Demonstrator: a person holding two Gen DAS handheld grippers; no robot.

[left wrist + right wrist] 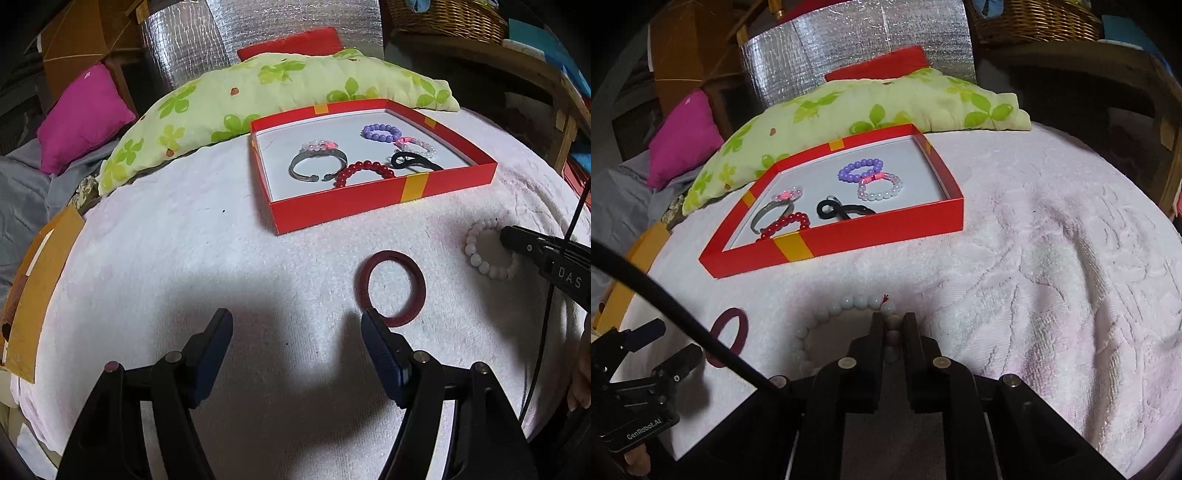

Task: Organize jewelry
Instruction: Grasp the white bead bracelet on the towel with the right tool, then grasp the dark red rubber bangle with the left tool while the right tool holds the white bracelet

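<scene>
Near the towel's front edge, before the red box, the right gripper pinches the white bead bracelet lying there, while the left gripper gapes empty beside the maroon ring.

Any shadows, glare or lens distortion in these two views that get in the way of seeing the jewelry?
Left wrist view: strong fisheye bowing; the left tool throws a broad shadow on the white towel, short of the dark red ring. Right wrist view: the right tool shades the white bead bracelet it pinches; foil backdrop glints; box contents clear.
</scene>
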